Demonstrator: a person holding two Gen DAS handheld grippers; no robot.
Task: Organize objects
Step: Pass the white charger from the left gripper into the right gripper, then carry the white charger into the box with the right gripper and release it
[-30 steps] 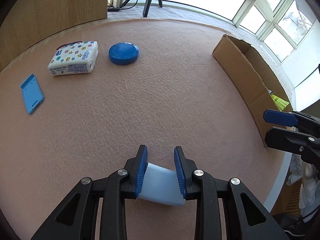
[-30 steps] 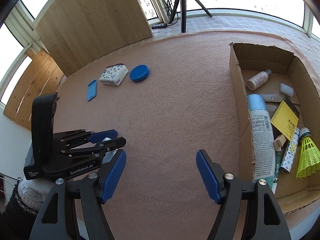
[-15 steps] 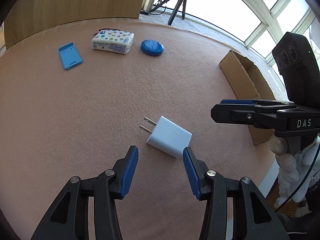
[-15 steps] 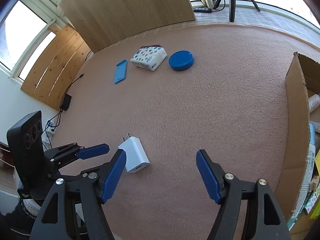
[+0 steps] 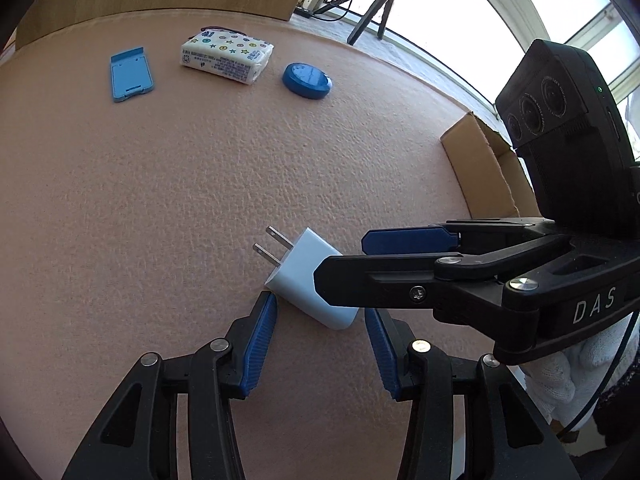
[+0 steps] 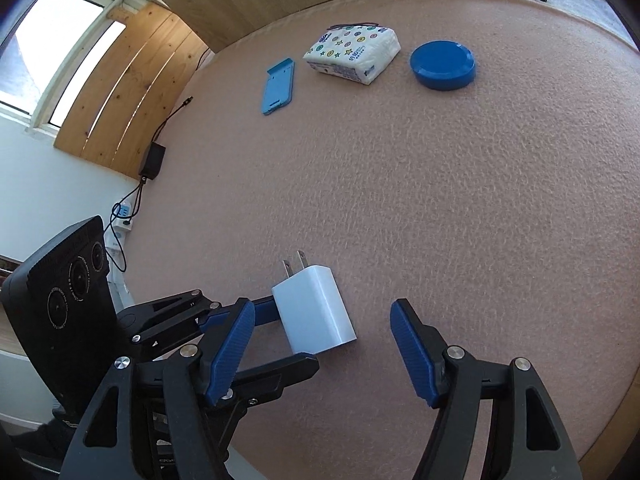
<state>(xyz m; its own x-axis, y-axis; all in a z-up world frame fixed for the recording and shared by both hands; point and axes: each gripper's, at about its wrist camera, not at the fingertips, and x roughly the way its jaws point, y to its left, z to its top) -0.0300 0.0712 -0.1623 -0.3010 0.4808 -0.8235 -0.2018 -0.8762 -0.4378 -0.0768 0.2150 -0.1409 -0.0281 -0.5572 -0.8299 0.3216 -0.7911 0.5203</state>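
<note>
The white charger (image 5: 310, 280) lies flat on the pink surface (image 5: 160, 184) near its front edge, prongs pointing away. The left tongs (image 5: 320, 344) have just been opening and stand open, releasing it; the right tongs (image 6: 322, 350), open and just closing slightly, straddle it without contact.

White charger (image 5: 308, 280), blue round lid (image 5: 307, 81), light-blue stand (image 5: 130, 74), star-patterned white tissue pack (image 5: 227, 57), pink-beige tabletop (image 5: 160, 184).

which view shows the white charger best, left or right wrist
The right wrist view: the white charger lies fully visible, prongs and body, ahead of the open right tool. In the left wrist view the right tool's finger crosses over part of its body.
</note>
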